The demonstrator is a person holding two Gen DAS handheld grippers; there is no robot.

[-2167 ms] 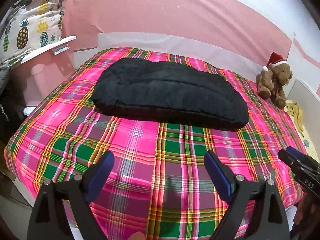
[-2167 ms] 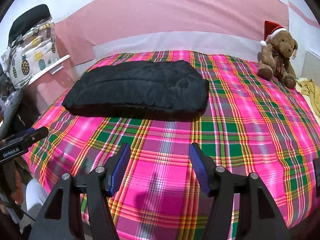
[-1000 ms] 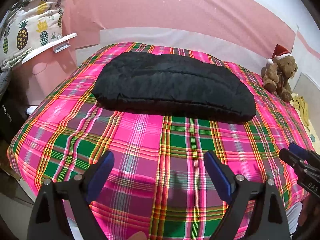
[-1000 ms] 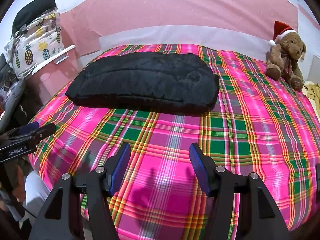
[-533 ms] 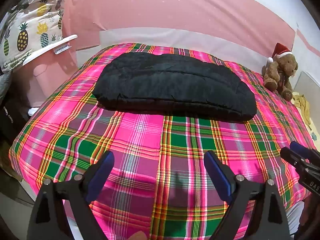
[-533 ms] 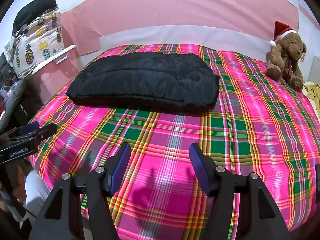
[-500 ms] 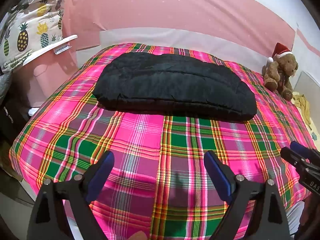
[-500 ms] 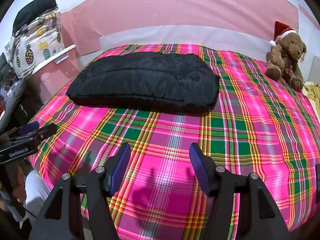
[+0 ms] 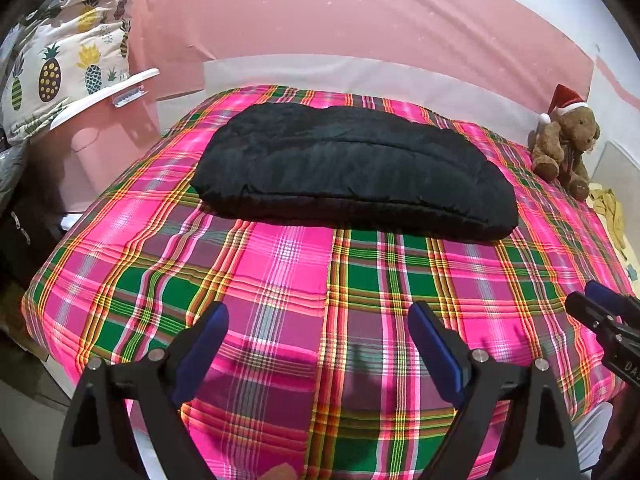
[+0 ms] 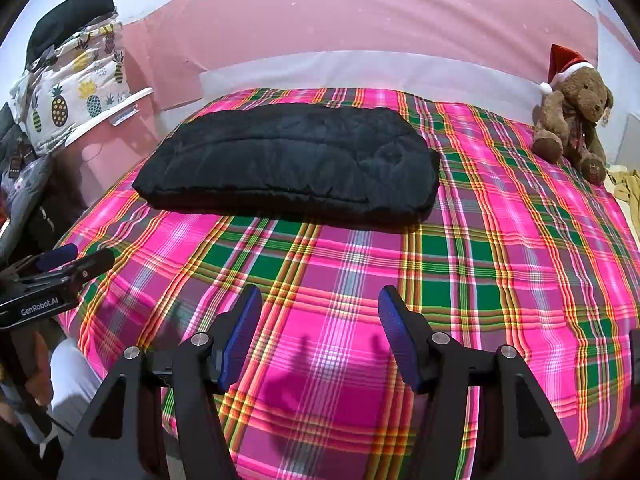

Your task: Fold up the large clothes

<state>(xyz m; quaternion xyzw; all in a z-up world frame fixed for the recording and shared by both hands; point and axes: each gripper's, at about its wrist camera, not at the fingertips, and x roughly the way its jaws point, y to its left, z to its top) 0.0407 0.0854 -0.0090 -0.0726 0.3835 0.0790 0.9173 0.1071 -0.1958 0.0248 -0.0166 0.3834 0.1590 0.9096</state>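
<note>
Both views sit slightly nearer the black folded garment (image 9: pixel 352 168), and the teddy bear (image 9: pixel 564 144) lies farther toward the right edge.

Left wrist view: I look forward and down along the left gripper (image 9: pixel 318 326) from the near edge of the plaid bed (image 9: pixel 288 280), toward the pink wall (image 9: pixel 360 20). Right wrist view: same facing, set further right. Shared: black folded garment (image 9: pixel 352 168), teddy bear (image 10: pixel 572 120), pineapple cushion (image 9: pixel 60 68). Each view catches the other gripper at its side edge.
</note>
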